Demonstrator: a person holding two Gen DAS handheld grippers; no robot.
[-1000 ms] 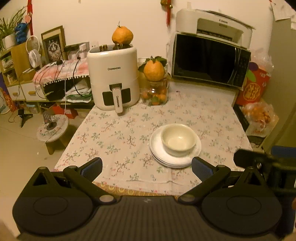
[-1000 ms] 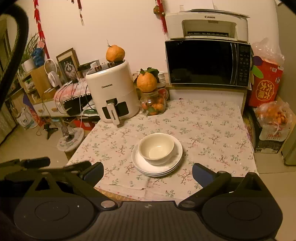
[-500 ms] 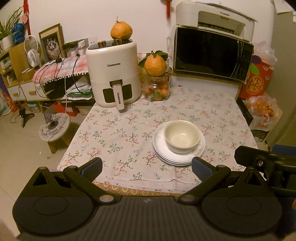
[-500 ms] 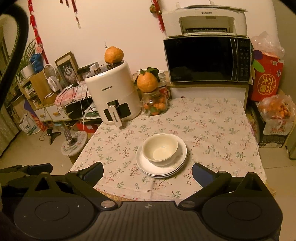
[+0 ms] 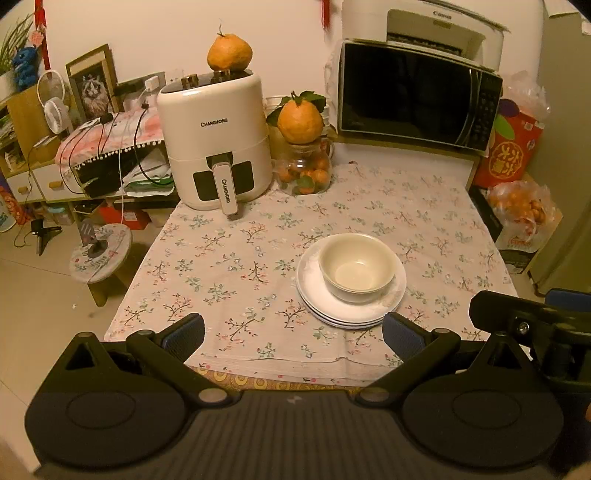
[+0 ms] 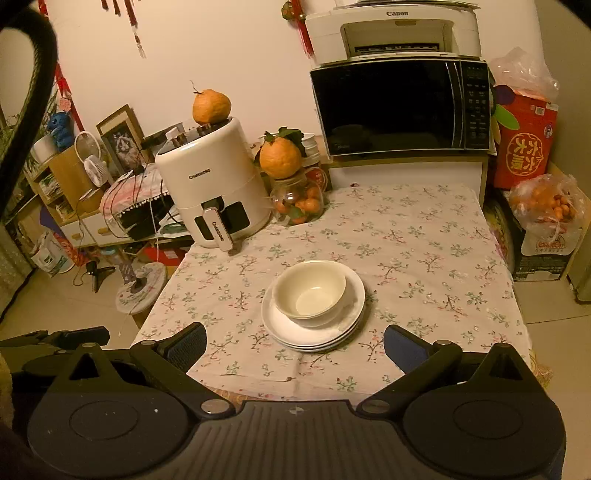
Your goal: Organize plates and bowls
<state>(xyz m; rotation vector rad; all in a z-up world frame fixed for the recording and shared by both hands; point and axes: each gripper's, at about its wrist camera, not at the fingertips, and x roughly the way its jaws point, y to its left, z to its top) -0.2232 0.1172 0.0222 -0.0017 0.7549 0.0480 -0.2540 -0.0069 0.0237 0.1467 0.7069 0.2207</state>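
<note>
On the table (image 5: 424, 206), near its front edge, a bowl (image 5: 356, 266) sits nested on a stack of plates (image 5: 328, 306). Both the left claw (image 5: 293, 334) and the right claw (image 6: 295, 341) hang released and empty, short of the dishes. Stacking looks done, with little apparently left.

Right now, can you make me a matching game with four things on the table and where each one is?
Things:
1. bowl
2. big orange
3. printer
4. small oranges

Places:
A. on the microwave
B. inside the glass jar
C. on the stack of plates
D. on the air fryer

Pairs: 1-C, 2-D, 3-A, 4-B
</note>
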